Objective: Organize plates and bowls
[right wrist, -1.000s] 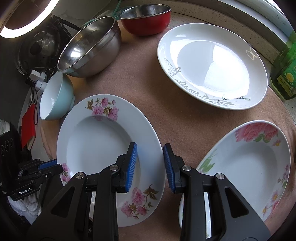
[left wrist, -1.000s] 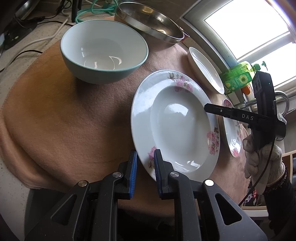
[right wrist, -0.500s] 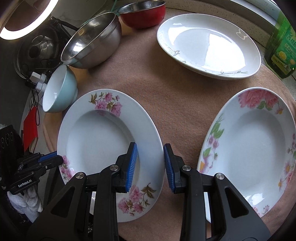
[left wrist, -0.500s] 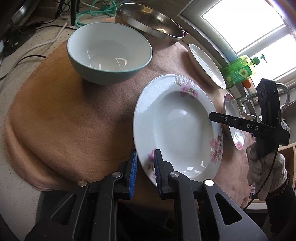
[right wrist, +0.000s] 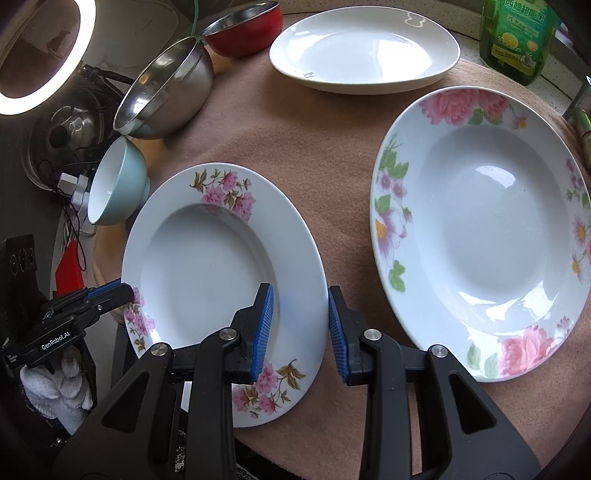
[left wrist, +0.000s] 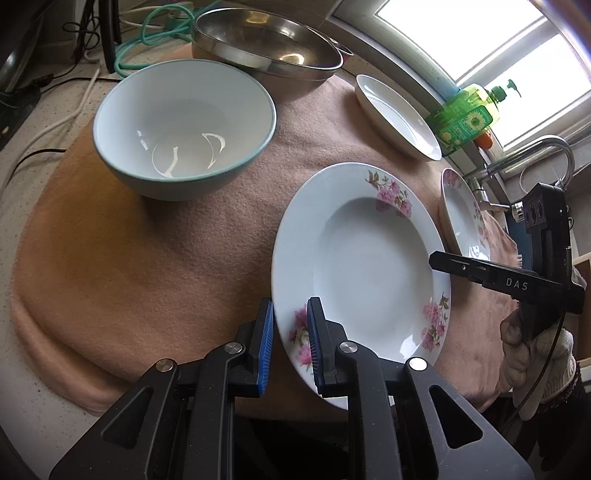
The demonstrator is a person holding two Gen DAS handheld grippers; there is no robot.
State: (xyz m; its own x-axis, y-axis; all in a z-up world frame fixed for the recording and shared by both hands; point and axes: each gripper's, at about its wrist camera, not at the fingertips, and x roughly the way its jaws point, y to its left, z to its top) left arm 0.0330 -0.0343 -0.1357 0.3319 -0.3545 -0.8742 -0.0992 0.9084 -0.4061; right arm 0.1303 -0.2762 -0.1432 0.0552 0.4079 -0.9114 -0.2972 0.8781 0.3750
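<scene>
Glossy round floral plate (left wrist: 373,266), rim clamped in left tool (left wrist: 290,343) at worktop's near edge; right tool (right wrist: 301,328) angled downward, blue ribbed pads apart astride opposite rim.

In the right wrist view, a cloth (right wrist: 280,147) covers the counter and carries the dishes. The small-flowered plate (right wrist: 207,258) lies at lower centre-left, the large-flowered plate (right wrist: 491,236) at the right, apart from it. Behind them, at upper centre, sits the plain plate (right wrist: 365,55). The steel bowl (right wrist: 166,88) stands at upper left, with the enamel bowl (right wrist: 243,29) behind it and the ceramic bowl (right wrist: 114,188) in front of it, just left of the small-flowered plate. A soap bottle (right wrist: 517,37) stands at the upper right, beyond the cloth's edge. The right tongs (right wrist: 301,328) straddle the small-flowered plate's near right rim; the left tongs (right wrist: 118,293) meet its left rim.
</scene>
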